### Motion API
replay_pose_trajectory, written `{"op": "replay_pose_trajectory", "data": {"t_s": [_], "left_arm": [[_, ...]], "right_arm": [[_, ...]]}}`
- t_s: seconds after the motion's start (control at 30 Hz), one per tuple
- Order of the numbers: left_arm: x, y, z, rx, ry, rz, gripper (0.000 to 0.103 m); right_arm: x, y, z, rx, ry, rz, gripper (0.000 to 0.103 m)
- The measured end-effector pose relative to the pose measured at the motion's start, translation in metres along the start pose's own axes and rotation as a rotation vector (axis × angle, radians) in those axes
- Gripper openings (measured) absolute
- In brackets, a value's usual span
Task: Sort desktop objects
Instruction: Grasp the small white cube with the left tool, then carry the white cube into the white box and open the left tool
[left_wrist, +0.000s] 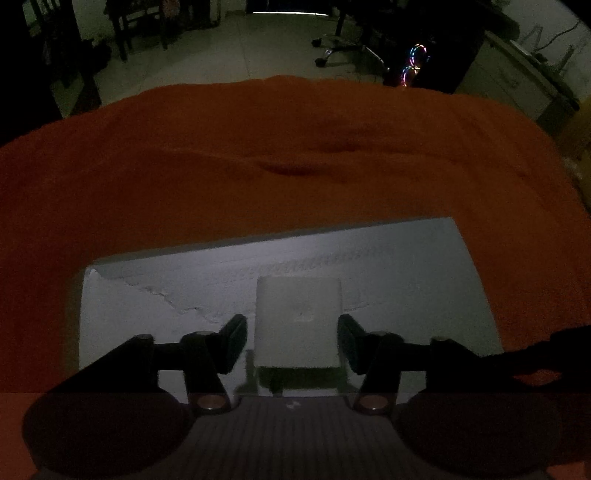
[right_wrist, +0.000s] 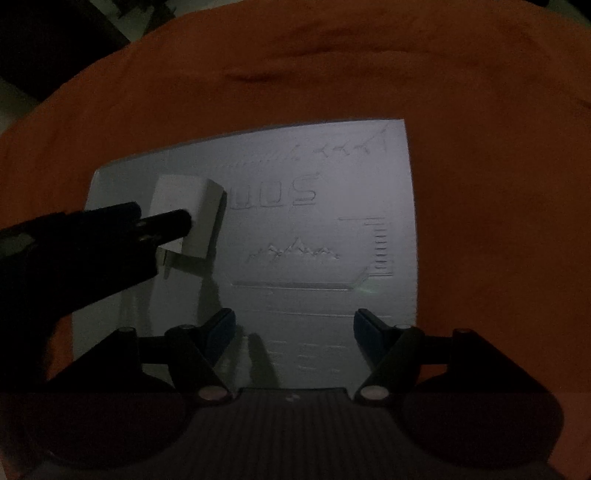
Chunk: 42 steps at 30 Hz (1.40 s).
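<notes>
Dim scene, orange cloth (left_wrist: 258, 155) over the desk, grey embossed board (right_wrist: 314, 236) lying flat on the cloth, small white box (left_wrist: 298, 321) on the board, left tool (left_wrist: 292, 334) half open astride the box, pads just clear, right tool (right_wrist: 294, 330) wide open, empty, above the board

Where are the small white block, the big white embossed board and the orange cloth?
small white block (left_wrist: 298, 314): left wrist view, middle of its top face.
big white embossed board (right_wrist: 317, 221): right wrist view, bare embossed surface.
orange cloth (left_wrist: 258, 147): left wrist view, open stretch beyond the board.
</notes>
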<state>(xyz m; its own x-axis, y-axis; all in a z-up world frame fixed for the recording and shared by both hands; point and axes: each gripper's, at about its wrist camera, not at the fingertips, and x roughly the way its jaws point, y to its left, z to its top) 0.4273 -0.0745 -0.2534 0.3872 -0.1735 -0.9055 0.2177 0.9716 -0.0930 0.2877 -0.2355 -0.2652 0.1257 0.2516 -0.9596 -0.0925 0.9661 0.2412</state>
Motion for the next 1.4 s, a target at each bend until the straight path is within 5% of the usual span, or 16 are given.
{"op": "replay_pose_trajectory", "data": {"t_s": [0.63,1.1,1.4], "left_arm": [[-0.018,-0.002,-0.009,-0.002,-0.023,0.005,0.050],[-0.133,0.019,-0.036,-0.053,-0.051,-0.088,0.050],[-0.211,0.013,-0.089,-0.038,-0.088,-0.064,0.050]], "right_arm": [[-0.006,-0.002,-0.011,-0.021,-0.027,-0.016,0.077],[-0.047,0.020,-0.039,-0.037,-0.084,-0.014,0.077],[-0.115,0.054,-0.094,-0.108,-0.158,0.047,0.077]]}}
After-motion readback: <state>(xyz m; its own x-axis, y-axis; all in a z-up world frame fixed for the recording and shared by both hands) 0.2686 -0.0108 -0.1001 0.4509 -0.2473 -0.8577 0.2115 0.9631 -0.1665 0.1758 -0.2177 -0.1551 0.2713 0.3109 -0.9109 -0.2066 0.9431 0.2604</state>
